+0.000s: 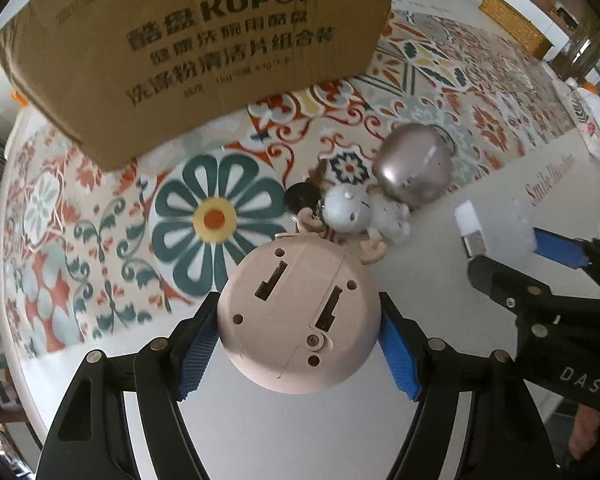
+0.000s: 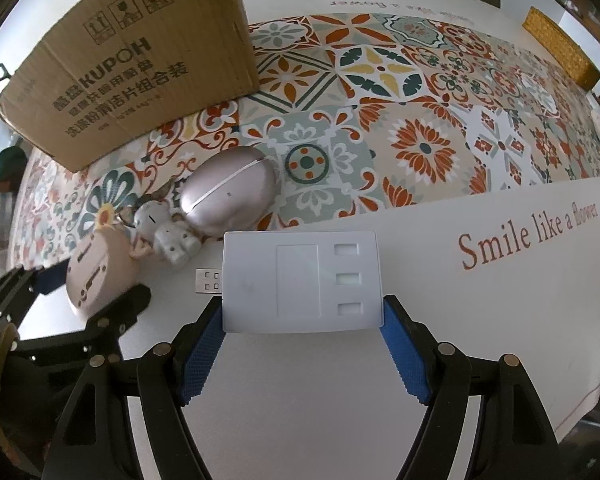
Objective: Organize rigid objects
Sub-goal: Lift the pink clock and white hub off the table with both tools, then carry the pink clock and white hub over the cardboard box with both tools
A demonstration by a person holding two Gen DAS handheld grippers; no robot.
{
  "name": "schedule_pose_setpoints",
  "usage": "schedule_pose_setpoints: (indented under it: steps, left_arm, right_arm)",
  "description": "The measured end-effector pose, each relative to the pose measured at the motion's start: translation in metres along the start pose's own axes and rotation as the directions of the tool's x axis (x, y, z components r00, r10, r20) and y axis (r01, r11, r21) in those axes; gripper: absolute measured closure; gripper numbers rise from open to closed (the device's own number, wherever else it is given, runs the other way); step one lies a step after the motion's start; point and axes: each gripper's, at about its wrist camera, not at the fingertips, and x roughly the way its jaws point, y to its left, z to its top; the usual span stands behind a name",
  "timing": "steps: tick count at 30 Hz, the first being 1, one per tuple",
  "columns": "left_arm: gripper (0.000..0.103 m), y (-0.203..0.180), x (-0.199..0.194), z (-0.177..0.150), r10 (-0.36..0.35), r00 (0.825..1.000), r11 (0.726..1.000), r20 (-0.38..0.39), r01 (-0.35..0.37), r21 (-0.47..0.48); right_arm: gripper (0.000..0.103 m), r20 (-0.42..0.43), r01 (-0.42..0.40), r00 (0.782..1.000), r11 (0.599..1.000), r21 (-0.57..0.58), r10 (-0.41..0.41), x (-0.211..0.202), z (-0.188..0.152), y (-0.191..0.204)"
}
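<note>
- Pink disc (image 1: 299, 315) is clamped between the blue pads (image 1: 196, 354) of the left gripper (image 1: 300, 344), underside toward the camera — two slots and screw holes showing; it appears lifted off the tabletop (image 1: 428, 264), though contact underneath cannot be confirmed.
- White card reader (image 2: 302, 281), USB plug to its left, is pinched on both sides by the right gripper (image 2: 302, 344), near the tabletop's front edge.
- Not yet picked up: grey egg case (image 2: 228, 192), small figure (image 2: 168, 232) and black piece (image 1: 300, 197), clustered where the patterned cloth (image 2: 420, 120) ends.
- Carton (image 1: 196, 52) stands on the cloth behind the cluster — the likely destination.
- Judged step: both items grasped, transport pending.
- Next move calls for lifting above the carton's rim, clearing the cluster, and keeping the two grippers apart.
</note>
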Motion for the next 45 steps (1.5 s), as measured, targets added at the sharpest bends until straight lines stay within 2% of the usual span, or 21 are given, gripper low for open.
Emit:
schedule_pose_setpoints:
  steps: [8,17,22,26,35,39,45]
  left_arm:
    - [0.029,0.004,-0.002,-0.015,-0.04,0.997,0.998,-0.069,0.036,-0.055]
    - [0.029,0.005,-0.001,-0.02,-0.042,0.989,0.995,-0.142,0.029,-0.092]
    - [0.029,0.012,-0.01,-0.033,-0.064,0.981,0.987,-0.181,0.035,-0.158]
    - [0.029,0.013,-0.027,-0.04,-0.014,0.99,0.989,-0.137,-0.007,-0.151]
    - [0.029,0.024,-0.07,-0.041,0.007,1.0,0.977,-0.023,-0.012,-0.211]
    - [0.029,0.03,-0.094,-0.041,0.024,0.999,0.971,0.044,-0.013,-0.237]
    - [0.029,0.017,-0.109,-0.02,0.06,0.99,0.962,0.125,-0.025,-0.271]
  right_arm:
    - [0.027,-0.033,-0.049,0.998,0.999,0.013,0.049,-0.011,-0.017,0.003]
    - [0.027,-0.069,-0.08,0.994,0.997,0.018,0.081,-0.009,-0.027,0.003]
    - [0.027,-0.072,-0.098,0.993,0.995,0.011,0.099,-0.014,-0.032,0.006]
    - [0.027,-0.076,-0.118,0.99,0.993,0.004,0.117,-0.019,-0.034,0.008]
    - [0.027,-0.017,-0.13,0.991,0.991,-0.033,0.129,-0.048,-0.019,0.01]
    - [0.027,0.02,-0.127,0.992,0.99,-0.056,0.128,-0.064,-0.012,0.015]
    - [0.027,0.076,-0.126,0.988,0.987,-0.095,0.133,-0.089,-0.005,0.023]
